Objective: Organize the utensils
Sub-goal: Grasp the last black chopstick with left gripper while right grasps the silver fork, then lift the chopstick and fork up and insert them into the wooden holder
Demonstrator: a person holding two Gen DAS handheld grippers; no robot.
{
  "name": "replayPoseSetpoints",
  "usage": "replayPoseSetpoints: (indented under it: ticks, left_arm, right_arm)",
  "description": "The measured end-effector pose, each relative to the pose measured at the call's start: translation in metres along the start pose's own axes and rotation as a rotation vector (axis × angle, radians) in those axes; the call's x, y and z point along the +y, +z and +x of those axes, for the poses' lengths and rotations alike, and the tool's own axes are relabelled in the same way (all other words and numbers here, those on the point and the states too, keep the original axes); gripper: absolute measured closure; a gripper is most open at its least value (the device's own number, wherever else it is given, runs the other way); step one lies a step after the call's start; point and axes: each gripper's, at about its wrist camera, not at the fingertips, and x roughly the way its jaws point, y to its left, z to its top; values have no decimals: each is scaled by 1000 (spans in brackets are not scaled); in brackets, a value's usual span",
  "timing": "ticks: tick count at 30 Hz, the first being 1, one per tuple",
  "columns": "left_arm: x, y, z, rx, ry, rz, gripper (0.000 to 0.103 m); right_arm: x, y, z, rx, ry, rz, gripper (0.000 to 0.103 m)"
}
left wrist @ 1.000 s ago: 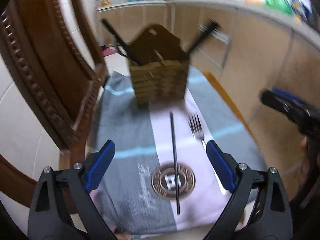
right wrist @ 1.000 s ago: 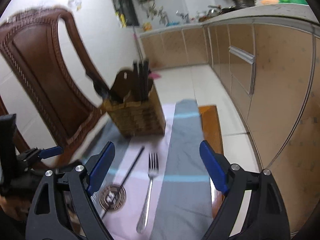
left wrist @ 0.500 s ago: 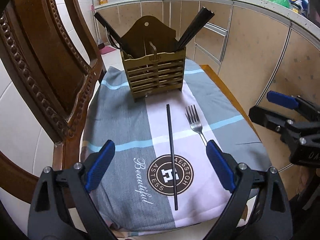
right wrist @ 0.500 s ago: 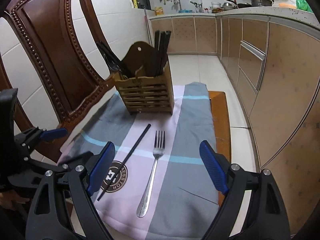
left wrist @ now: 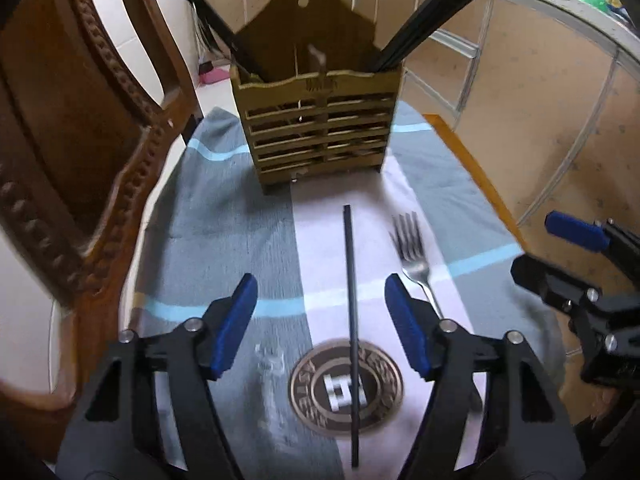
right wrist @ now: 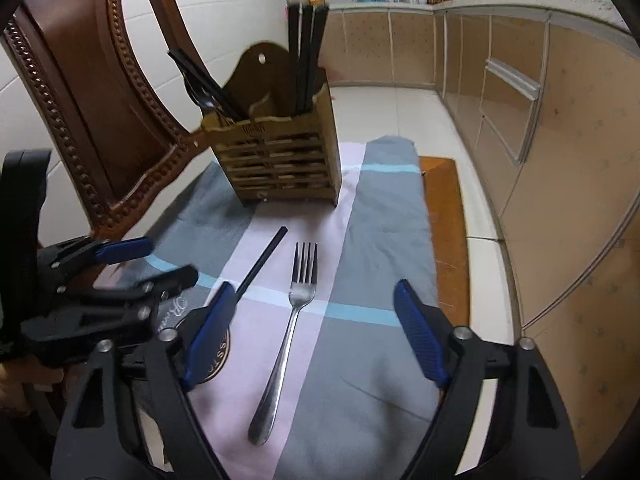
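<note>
A slatted wooden utensil holder (left wrist: 320,128) stands at the far end of a grey and pink cloth (left wrist: 224,232), with black chopsticks and other utensils in it; it also shows in the right wrist view (right wrist: 280,160). A single black chopstick (left wrist: 352,320) and a steel fork (left wrist: 412,252) lie side by side on the cloth. My left gripper (left wrist: 320,324) is open, low over the cloth, with the chopstick between its fingers. My right gripper (right wrist: 316,336) is open over the fork (right wrist: 288,328), beside the chopstick (right wrist: 262,266).
A carved wooden chair back (left wrist: 72,160) rises at the left edge of the cloth. The wooden stool edge (right wrist: 444,216) shows at the right, with tiled floor and kitchen cabinets (right wrist: 520,120) beyond. Each gripper shows in the other's view, the right one (left wrist: 592,280) and the left one (right wrist: 100,292).
Both grippers have moved forward and lower toward the cloth. The left now straddles the chopstick and the right hangs over the fork. Both stay open.
</note>
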Motion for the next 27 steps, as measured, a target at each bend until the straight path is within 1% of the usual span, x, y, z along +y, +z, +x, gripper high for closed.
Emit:
replayPoseSetpoints:
  ticks: [2,3,4,5,9,12,15,16,17,18,19,20,21,22,24,25,27]
  left_arm:
    - [-3,5,23,34,10,19,38]
    - [-4,7,30,41,7,21,38]
    - [-5,9,40,51,1,17,38]
    - [-5,11,48,60,-5,10,38]
    - [-9,18,73,94,-19,20,48]
    - [-9,23,89,119,-33,12,52]
    - [-6,32,99,121,-47,-10,53]
    - [-5,36,102,122,-45,-11,56]
    - [-5,39,104,120,-42,-11,57]
    - [-4,43,107,117,-43,-10,59]
    - [-4,45,109,115,-44,-7,66]
    - [-4,47,110,114,-42,-2,71]
    - [-3,48,110,114,-48,-5,89]
    - [-1,50,111,116,-58,-14,95]
    - [5,50,110,126,-88,-39,96]
    - [7,50,109,128,-91,-45,96]
    - [14,50,99,111,-90,-57,96]
  right_arm:
    - [-6,1,19,33,17,2,37]
    - [-10,2,32,59,25,0,39]
    - [-12,3,40,75,35,-3,44]
    - [-18,6,54,90,63,-2,49]
    - [-32,11,88,125,145,19,52]
    - [-37,14,103,137,177,31,53]
    - [-34,22,114,142,229,37,53]
    - [-31,24,117,142,240,31,55]
    - [-29,27,122,146,253,20,63]
    - [-28,30,129,163,274,20,67]
    - [-28,31,132,176,288,28,71]
    - [-29,33,134,179,305,36,76]
    - [-28,34,135,189,321,36,81]
    - [-25,35,138,211,337,24,85]
    - [-22,37,135,219,331,14,85]
    - [-21,38,134,227,329,13,85]
    - [-19,43,122,211,332,15,86]
